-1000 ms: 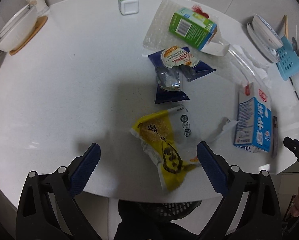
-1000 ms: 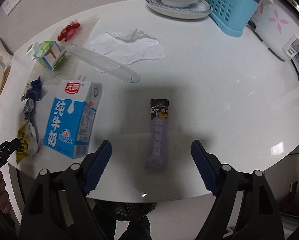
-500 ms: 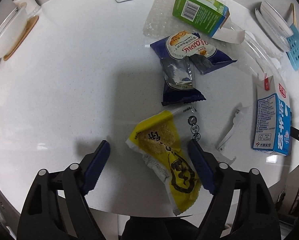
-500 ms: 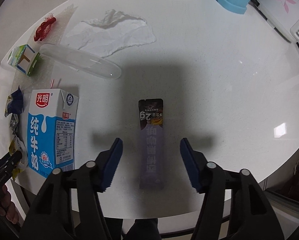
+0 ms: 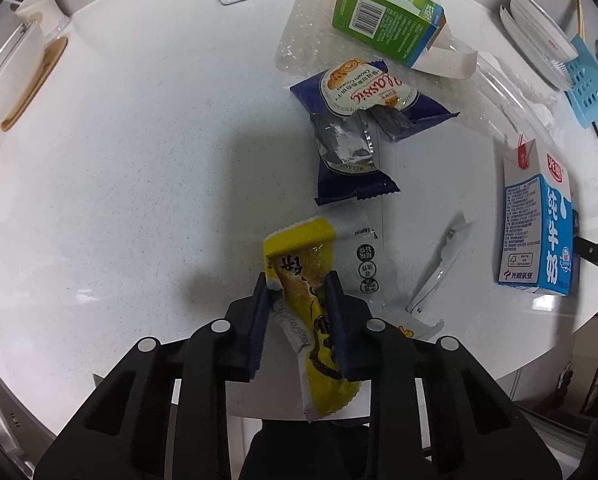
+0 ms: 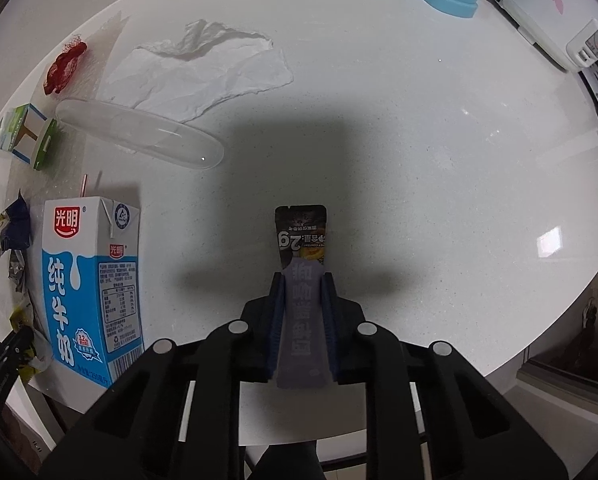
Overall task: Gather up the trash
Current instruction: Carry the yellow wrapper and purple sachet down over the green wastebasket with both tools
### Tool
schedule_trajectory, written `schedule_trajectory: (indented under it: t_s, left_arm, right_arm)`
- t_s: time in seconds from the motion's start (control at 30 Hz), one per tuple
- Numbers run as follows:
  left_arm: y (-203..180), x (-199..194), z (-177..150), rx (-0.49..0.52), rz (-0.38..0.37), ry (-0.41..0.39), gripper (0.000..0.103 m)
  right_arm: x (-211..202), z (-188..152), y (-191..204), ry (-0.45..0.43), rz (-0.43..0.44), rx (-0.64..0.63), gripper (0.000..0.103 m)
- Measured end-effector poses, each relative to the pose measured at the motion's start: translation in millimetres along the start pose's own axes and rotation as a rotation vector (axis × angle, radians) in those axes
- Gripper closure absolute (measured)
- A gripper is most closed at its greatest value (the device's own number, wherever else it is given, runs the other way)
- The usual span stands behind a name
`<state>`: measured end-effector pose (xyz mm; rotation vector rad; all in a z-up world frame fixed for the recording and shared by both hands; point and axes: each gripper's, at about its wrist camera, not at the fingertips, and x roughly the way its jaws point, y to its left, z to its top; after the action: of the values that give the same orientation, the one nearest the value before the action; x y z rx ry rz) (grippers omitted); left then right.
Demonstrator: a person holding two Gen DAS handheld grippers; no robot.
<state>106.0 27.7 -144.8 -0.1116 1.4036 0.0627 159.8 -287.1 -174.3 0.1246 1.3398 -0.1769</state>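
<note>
Left tongs (image 5: 299, 284) closing across yellow wrapper (image 5: 311, 320), pads pressing its sides. Right tongs (image 6: 302, 280) closing on grey sachet (image 6: 302, 320). Both packets lying on white bench (image 5: 139, 160), long axes running straight out between the pads; lift likely coming next.

Your left gripper (image 5: 299, 300) and right gripper (image 6: 302, 300) both point down, jaws closing on something between them.
</note>
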Motion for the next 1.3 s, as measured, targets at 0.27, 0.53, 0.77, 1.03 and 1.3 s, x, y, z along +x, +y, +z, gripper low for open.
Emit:
schedule_trajectory:
  t_s: [0.27,0.53,0.77,1.03,1.3]
  left_arm:
    - [13.9,-18.1,-7.0,0.0,-0.044,-0.047,0.084]
    - [11.8,-40.8,-18.5,-0.001,-0.065,-0.097,0.084]
    - [5.9,-56.2,-30.8,0.007,-0.068,-0.139,0.084]
    - [-4.2,-73.2,-49.1,0.009,-0.074,-0.174,0.085]
    - [-11.5,-91.5,-75.5,0.016,-0.093,-0.215,0.085]
  right_arm:
    - [-12.6,-13.0,9.3,-0.032,0.002,-0.015,0.088]
    - [-33.8,-29.6,15.2,-0.081,0.029,-0.04,0.088]
    - [-57.7,-50.7,22.7,-0.132,0.054,-0.076,0.088]
    - [-83.0,-74.6,22.7,-0.187,0.072,-0.113,0.088]
    - [-102.5,-100.9,22.0,-0.22,0.093,-0.141,0.088]
